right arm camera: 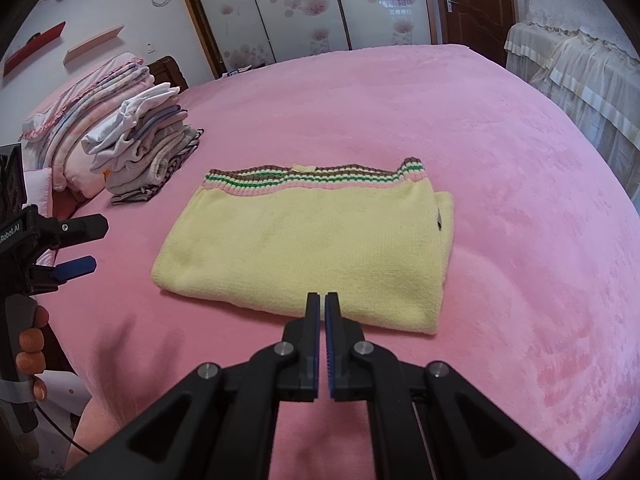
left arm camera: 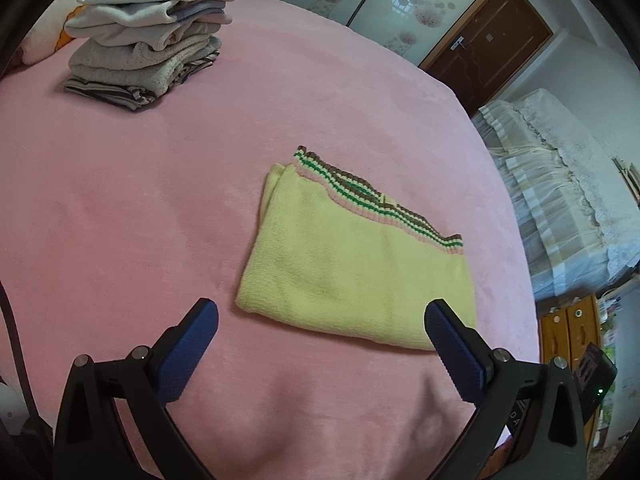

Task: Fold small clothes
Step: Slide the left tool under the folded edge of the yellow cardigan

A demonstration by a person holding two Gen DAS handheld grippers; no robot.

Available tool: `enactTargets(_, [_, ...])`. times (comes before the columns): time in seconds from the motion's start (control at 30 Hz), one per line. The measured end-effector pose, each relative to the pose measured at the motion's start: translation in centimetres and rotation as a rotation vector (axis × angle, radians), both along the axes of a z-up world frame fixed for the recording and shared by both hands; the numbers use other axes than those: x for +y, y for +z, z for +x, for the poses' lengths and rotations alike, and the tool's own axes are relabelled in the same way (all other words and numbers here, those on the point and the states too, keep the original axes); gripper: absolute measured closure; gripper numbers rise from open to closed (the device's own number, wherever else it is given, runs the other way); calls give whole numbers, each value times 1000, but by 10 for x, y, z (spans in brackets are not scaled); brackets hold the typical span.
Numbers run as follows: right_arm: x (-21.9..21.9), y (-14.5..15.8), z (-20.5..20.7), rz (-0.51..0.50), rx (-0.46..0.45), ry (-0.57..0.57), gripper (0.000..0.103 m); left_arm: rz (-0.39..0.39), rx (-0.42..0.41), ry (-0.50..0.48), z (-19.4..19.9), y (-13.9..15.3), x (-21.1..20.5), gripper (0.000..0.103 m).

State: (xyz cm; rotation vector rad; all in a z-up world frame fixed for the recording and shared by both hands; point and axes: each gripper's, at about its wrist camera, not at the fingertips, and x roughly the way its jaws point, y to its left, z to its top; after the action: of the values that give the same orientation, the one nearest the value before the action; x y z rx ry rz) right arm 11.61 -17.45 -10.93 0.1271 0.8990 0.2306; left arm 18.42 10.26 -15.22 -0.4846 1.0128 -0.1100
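Observation:
A yellow knit garment [left arm camera: 352, 264] with a green, brown and pink striped hem lies folded flat on the pink bed cover [left arm camera: 160, 208]. My left gripper [left arm camera: 320, 312] hangs above its near edge, wide open, with nothing between the blue pads. In the right wrist view the same garment [right arm camera: 304, 248] lies ahead, and my right gripper [right arm camera: 321, 300] hovers at its near edge, shut with nothing in it. The left gripper [right arm camera: 80, 244] shows at the left edge there, held by a hand [right arm camera: 32, 344].
A stack of folded clothes [left arm camera: 148, 40] stands at the far left of the bed [right arm camera: 480, 128]; in the right wrist view the stack [right arm camera: 148, 148] leans by pillows [right arm camera: 80, 96]. A covered piece of furniture [left arm camera: 560, 184] and a brown door [left arm camera: 488, 48] lie beyond the bed's right edge.

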Motion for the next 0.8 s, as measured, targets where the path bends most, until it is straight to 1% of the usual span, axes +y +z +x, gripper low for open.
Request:
enactTargets(0.17, [8,8,3,-5,-18,13,101,-14,-9,-3,-1,2,0,1])
enactTargets(0.27, [13,14,5,-11,-32,17,100,-18,-55,13,-4,7,3,1])
enactTargets(0.37, [19,21,6,-22,-52,19,99,-1,-111,22,-9,16,2,1])
enactTargets(0.43, [22,26,6,-27,-71,12,89,11,-140,8,-9,18,-1,1])
enactTargets(0.47, [24,29,5,-32,-84,4,75,20,-149,6,-9,16,-2,1])
enactTargets(0.5, [24,31,5,-39,-99,-6,63,24,-150,0,-8,12,-4,1])
enactTargets(0.53, [26,33,4,-51,-122,-20,60,29,-138,-4,-7,7,-6,1])
enactTargets(0.6, [31,36,5,-68,-149,-30,60,20,-91,-5,-4,-10,-10,1])
enactTargets(0.67, [35,38,8,-75,-164,-29,60,-12,-44,4,-2,-28,-11,1])
enactTargets(0.7, [37,38,9,-83,-173,-32,60,-43,-20,16,-2,-39,-10,1])
enactTargets(0.8, [43,36,16,-122,-205,-40,60,-117,22,47,-1,-65,-5,1])
